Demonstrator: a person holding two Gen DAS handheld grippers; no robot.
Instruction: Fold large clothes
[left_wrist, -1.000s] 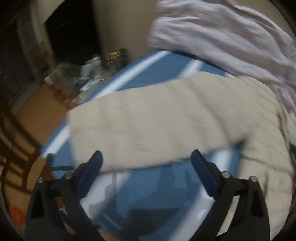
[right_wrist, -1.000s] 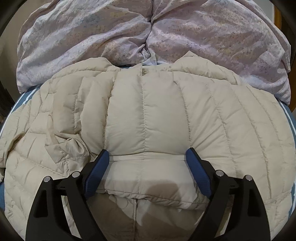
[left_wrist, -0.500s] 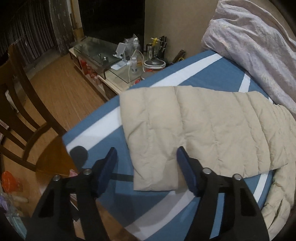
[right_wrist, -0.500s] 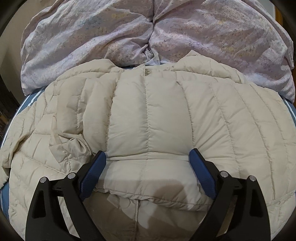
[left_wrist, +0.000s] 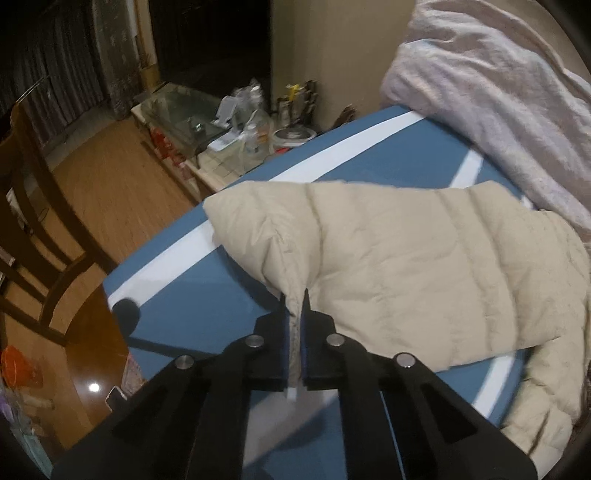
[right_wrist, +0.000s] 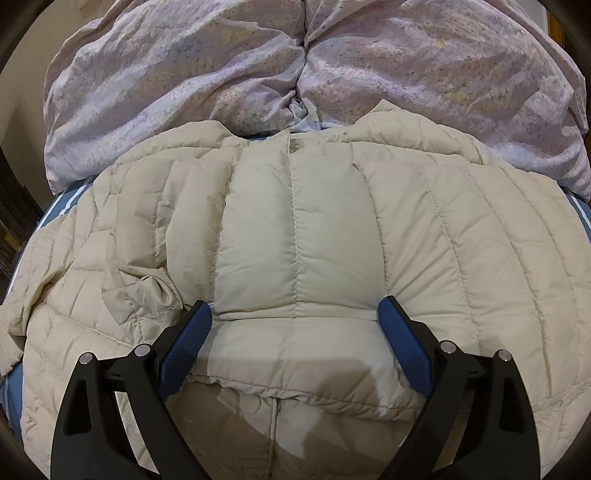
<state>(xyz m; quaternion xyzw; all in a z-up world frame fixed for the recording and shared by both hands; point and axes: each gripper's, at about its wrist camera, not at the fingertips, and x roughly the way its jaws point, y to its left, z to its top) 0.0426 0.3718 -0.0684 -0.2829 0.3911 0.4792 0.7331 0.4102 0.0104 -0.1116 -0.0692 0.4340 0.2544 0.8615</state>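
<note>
The jacket (right_wrist: 303, 240), a quilted beige down one, is lying spread on the bed (left_wrist: 236, 302), front up, its collar toward the lilac duvet (right_wrist: 258, 74) that is bunched along the bed's far edge. The left tool (left_wrist: 294, 295) is pinching the cuff end of one sleeve (left_wrist: 388, 266) between its closed blue pads, and the fabric is puckering up into the grip while the rest of the sleeve is lying flat across the blue sheet near the bed's left corner, beside the white stripe. Holding it by the very end is probably giving the person the longest lever for swinging the sleeve over the body in one pass. The right tool (right_wrist: 295, 321) is hovering with its jaws wide apart over the jacket's middle panel, close to the fabric or resting on it, gripping nothing; it seems to be placed there to pin the torso so the pull on the sleeve is not dragging the whole garment sideways. Puffy down tends to spring back, so the fold may need pressing. The other sleeve is sitting crumpled at the jacket's left side in the right view, not yet folded.
</note>
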